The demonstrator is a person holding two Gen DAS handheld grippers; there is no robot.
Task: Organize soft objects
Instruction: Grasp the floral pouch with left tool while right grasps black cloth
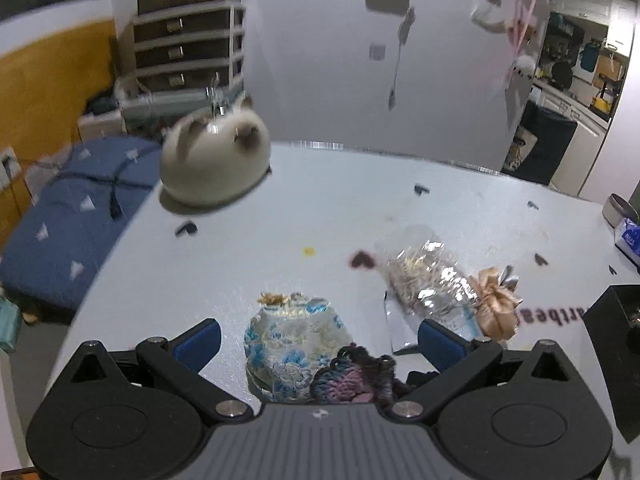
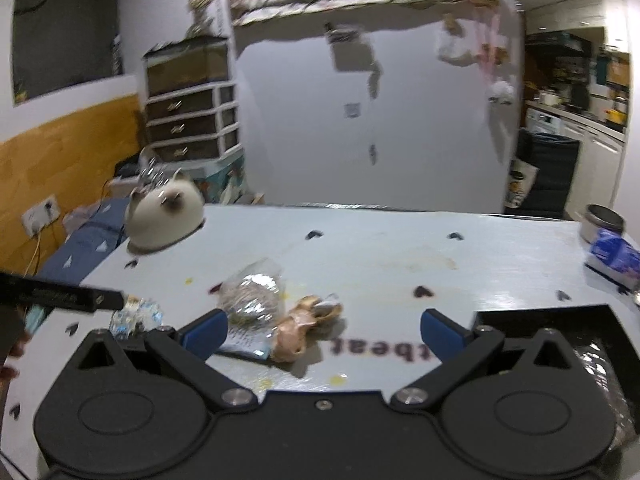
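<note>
In the left wrist view my left gripper (image 1: 320, 344) is open just above the white table (image 1: 280, 220). A blue-and-cream floral fabric pouch (image 1: 294, 344) lies between its fingers, with a dark knitted pink-and-purple piece (image 1: 352, 376) against it. A clear cellophane gift bag (image 1: 428, 280) with a tan satin bow (image 1: 496, 304) lies to the right. A cream plush cat (image 1: 216, 160) sits at the far left edge. In the right wrist view my right gripper (image 2: 322, 334) is open and empty. The gift bag (image 2: 252, 292), its bow (image 2: 300, 328) and the plush cat (image 2: 164, 212) show ahead.
A black box (image 2: 560, 344) stands open at the right, by my right gripper. A metal tin (image 2: 602, 222) and a blue tissue pack (image 2: 614, 256) sit at the far right edge. A blue bed (image 1: 72, 216) and a drawer unit (image 1: 188, 48) lie beyond the table's left side.
</note>
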